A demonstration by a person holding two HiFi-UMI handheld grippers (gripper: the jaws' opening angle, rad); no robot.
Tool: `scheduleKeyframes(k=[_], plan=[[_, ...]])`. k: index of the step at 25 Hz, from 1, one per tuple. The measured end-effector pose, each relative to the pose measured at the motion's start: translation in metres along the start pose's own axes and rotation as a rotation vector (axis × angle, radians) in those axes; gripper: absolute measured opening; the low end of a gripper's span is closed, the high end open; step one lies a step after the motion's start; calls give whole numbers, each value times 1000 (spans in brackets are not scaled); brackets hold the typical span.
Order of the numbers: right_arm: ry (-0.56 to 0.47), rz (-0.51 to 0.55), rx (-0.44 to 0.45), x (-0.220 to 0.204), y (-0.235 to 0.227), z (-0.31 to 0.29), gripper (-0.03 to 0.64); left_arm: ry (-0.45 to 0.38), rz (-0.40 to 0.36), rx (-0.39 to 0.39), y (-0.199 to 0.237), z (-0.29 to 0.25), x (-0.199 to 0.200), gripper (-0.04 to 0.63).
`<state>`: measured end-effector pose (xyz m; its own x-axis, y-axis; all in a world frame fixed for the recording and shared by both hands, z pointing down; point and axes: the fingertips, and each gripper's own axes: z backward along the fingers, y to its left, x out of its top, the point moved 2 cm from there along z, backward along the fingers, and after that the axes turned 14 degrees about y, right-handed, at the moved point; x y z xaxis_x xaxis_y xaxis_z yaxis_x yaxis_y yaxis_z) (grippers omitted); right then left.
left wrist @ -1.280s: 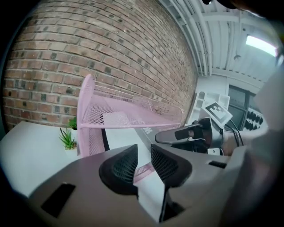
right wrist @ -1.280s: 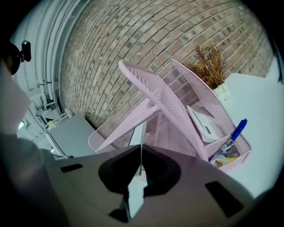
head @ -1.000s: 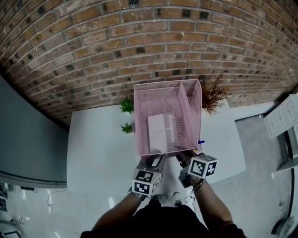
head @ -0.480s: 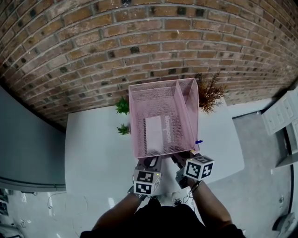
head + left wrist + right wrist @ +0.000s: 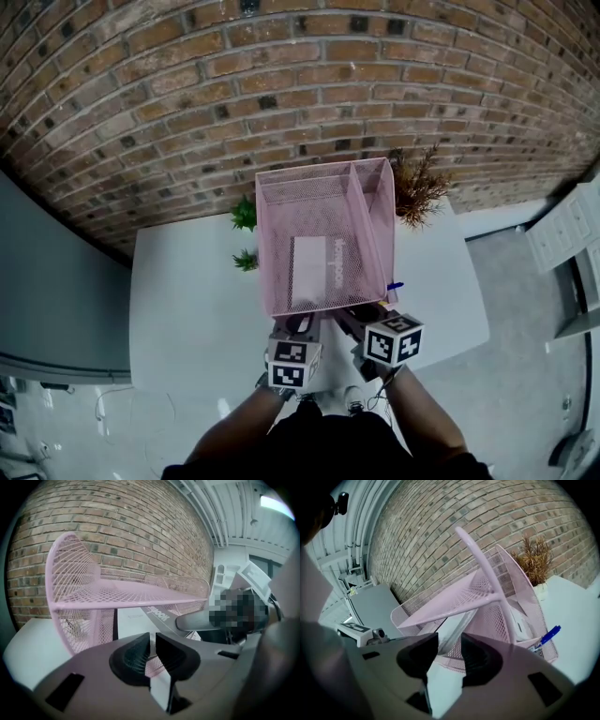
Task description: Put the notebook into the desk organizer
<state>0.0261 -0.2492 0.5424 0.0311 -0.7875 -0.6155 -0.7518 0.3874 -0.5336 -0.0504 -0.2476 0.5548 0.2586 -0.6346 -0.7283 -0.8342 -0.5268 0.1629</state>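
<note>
Left tongs (image 5: 152,652): dark ribbed pads nearly together, clamped on a strip of pink mesh at the near edge of the organizer (image 5: 75,573).
Organizer: pink wire mesh, rounded corner at upper left, one flat mesh panel running across mid-frame to the right.
Notebook (image 5: 133,620): white cover, black spine, grey band with lettering; inside the organizer, below the panel.
Worktop (image 5: 26,641): white, under the organizer.
Brick wall (image 5: 117,522): behind.
Ceiling light (image 5: 277,502): upper right.

Pink mesh desk organizer (image 5: 305,192), white notebook (image 5: 307,270), blue pen (image 5: 396,286), red-brown brick wall (image 5: 281,84)
</note>
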Motion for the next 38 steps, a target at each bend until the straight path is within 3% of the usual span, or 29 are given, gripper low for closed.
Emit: scheduleKeyframes(k=[12, 21, 23, 26, 31, 38], plan=[[-32, 65, 2, -2, -1, 41, 160, -26, 107, -7, 5, 2, 3, 31], [-69, 250, 63, 1, 22, 74, 131, -94, 137, 49, -25, 36, 5, 31], [-81, 317, 85, 1, 30, 83, 101, -117, 151, 68, -35, 46, 5, 31], [-116, 430, 79, -1, 40, 98, 5, -161, 174, 101, -52, 66, 4, 31], [-144, 532, 126, -12, 58, 123, 3, -218, 205, 168, -80, 105, -8, 21], [-96, 548, 252, -37, 82, 126, 3, -239, 218, 279, -104, 152, -38, 6]])
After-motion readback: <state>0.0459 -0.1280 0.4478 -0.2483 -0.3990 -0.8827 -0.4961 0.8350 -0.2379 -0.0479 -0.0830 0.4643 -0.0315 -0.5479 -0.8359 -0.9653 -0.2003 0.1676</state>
